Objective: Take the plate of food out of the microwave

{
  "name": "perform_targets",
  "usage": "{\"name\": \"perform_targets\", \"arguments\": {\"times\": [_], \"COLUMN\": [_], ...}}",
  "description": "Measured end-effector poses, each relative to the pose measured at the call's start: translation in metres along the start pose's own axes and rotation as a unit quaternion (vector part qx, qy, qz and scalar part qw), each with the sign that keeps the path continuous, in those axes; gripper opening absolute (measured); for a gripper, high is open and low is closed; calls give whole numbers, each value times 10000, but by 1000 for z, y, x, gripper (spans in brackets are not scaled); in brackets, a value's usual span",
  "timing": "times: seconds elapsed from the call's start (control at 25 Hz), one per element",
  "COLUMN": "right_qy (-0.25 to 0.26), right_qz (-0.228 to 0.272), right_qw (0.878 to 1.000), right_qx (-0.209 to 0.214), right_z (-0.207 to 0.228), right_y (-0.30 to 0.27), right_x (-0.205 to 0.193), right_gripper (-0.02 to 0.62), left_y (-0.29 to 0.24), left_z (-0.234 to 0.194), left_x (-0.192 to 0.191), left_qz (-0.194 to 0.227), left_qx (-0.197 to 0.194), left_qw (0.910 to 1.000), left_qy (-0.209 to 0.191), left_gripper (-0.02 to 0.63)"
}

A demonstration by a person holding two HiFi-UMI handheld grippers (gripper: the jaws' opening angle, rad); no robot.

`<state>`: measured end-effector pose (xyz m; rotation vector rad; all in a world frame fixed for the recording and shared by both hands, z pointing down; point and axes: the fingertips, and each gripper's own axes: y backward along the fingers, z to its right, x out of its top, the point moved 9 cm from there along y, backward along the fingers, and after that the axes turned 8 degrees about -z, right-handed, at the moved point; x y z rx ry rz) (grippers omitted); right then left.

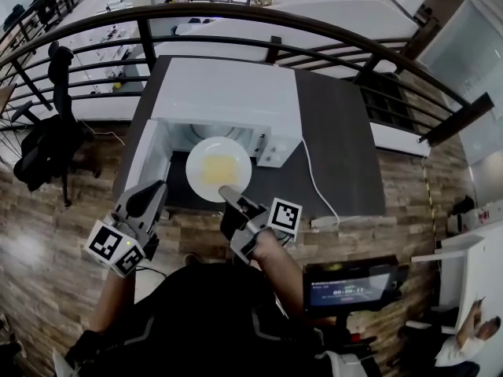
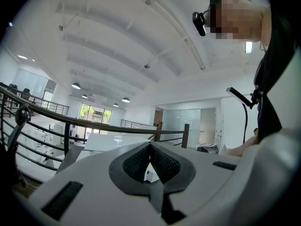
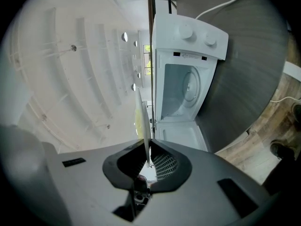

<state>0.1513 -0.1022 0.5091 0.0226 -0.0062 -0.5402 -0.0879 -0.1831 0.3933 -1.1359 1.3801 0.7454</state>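
Observation:
A white plate [image 1: 218, 167] with pale yellow food hangs just in front of the white microwave [image 1: 236, 93], outside its opening. My right gripper [image 1: 227, 192] is shut on the plate's near rim. In the right gripper view the plate [image 3: 143, 119] shows edge-on between the pads, and my right gripper [image 3: 148, 147] faces the microwave's bare cavity [image 3: 186, 86]. The microwave door [image 1: 146, 157] stands swung open at the left. My left gripper [image 1: 154, 192] hovers near that door, shut and holding nothing. In its own view the left gripper [image 2: 150, 146] points at a railing and ceiling.
The microwave sits on a dark table [image 1: 338, 144] against a black railing [image 1: 330, 34]. A white cable [image 1: 314, 183] runs down the table to a plug at its front edge. A small screen [image 1: 350, 287] stands at lower right, an office chair [image 1: 47, 144] at left.

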Motion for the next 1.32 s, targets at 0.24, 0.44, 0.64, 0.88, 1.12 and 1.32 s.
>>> {"name": "perform_targets", "arguments": {"times": [0.24, 0.44, 0.64, 0.88, 1.12, 1.32], "right_qy": [-23, 19, 24, 4, 36, 40], "right_qz": [-153, -250, -316, -302, -273, -242], "right_qw": [9999, 9997, 9995, 9995, 9995, 9996], "right_qx": [28, 62, 91, 109, 135, 163], "right_z": [-1, -2, -3, -4, -9, -6], "right_y": [14, 14, 12, 13, 12, 16], "right_x": [13, 10, 9, 10, 11, 14], "right_gripper": [23, 20, 20, 20, 20, 20], "left_y": [-18, -16, -15, -16, -15, -18], "left_z": [16, 20, 20, 22, 19, 20], "left_x": [0, 0, -2, -4, -3, -9], "left_qz": [-130, -137, -143, -155, -156, -183], "left_qx": [79, 103, 159, 154, 159, 165], "left_qw": [9999, 9998, 9998, 9998, 9998, 9997], "left_qy": [4, -62, -48, -47, -6, 24], "left_gripper": [2, 2, 2, 2, 2, 2]}}
